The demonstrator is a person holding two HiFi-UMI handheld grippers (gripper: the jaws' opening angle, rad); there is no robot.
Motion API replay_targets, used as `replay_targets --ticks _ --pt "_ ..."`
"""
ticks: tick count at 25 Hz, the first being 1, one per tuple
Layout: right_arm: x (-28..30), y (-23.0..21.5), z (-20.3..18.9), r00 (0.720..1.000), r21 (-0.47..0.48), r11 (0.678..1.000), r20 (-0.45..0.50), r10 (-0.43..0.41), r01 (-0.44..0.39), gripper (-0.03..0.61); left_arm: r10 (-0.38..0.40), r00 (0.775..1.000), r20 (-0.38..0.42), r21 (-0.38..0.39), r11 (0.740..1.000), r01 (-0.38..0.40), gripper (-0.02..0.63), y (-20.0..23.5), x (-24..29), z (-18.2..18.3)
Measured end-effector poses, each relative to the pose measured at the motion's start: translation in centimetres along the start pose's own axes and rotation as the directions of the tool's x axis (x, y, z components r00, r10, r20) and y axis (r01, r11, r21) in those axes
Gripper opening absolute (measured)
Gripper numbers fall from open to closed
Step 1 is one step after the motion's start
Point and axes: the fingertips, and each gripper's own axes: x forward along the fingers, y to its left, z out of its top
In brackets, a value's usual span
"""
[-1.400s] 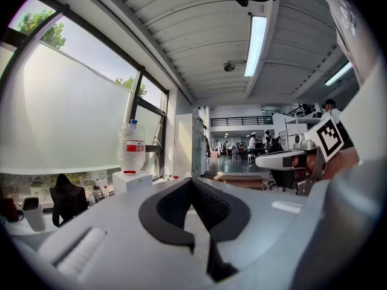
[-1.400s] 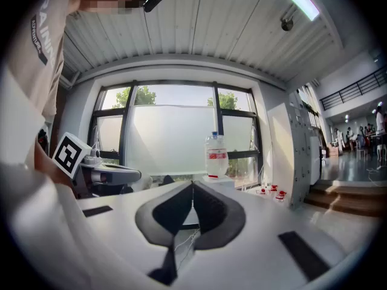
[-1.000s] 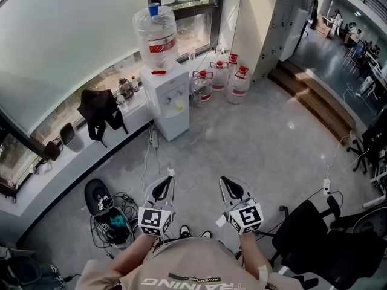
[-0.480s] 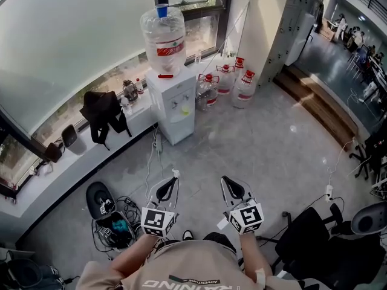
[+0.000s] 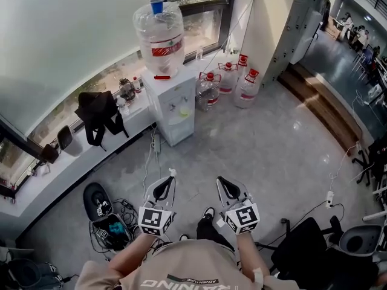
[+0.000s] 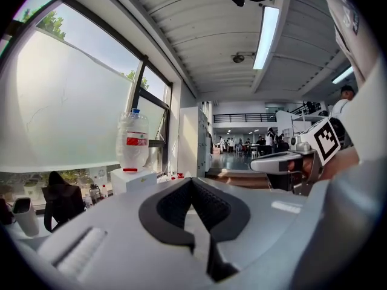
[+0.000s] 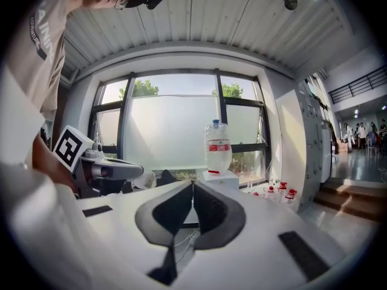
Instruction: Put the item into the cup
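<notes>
- Left tool (image 5: 170, 173): lower centre of the head view, held low in front of the person; jaws clenched tip to tip, nothing between them. Same state in its own view (image 6: 192, 181).
- Right tool (image 5: 219, 180): just beside the left, lower centre; jaws clenched, empty. Confirmed in its own view (image 7: 192, 185).
- Dispenser (image 5: 175, 104): white, upper centre, against the window sill, well apart from both tools.
- Bottle (image 5: 158, 36): clear, red label, upright on the dispenser.
- Blue object (image 5: 157, 5): small, on top of the bottle; whether it is a cup cannot be told.
- Spare bottles (image 5: 246, 87): red caps, on the floor (image 5: 272, 150) right of the dispenser.
- Bag (image 5: 97, 113): black, on the sill, left.
- Cables (image 5: 124, 213): tangled, lower left.
- Chair (image 5: 311, 252): black, lower right.
</notes>
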Motion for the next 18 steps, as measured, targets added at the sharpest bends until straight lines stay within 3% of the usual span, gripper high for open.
replay_targets --ticks 10,18 --pt "6.0 -10.9 2.0 0.996 -0.028 0.996 0.014 0.091 -0.090 0.012 0.096 0.995 0.005 -0.006 0.995 -0.096 0.008 1.0 11.3 3.1" --pt "10.3 -15.8 1.9 0.987 -0.027 0.986 -0.007 0.163 -0.163 0.012 0.126 0.992 -0.002 -0.024 0.992 -0.126 0.008 1.2 17.6 4.3"
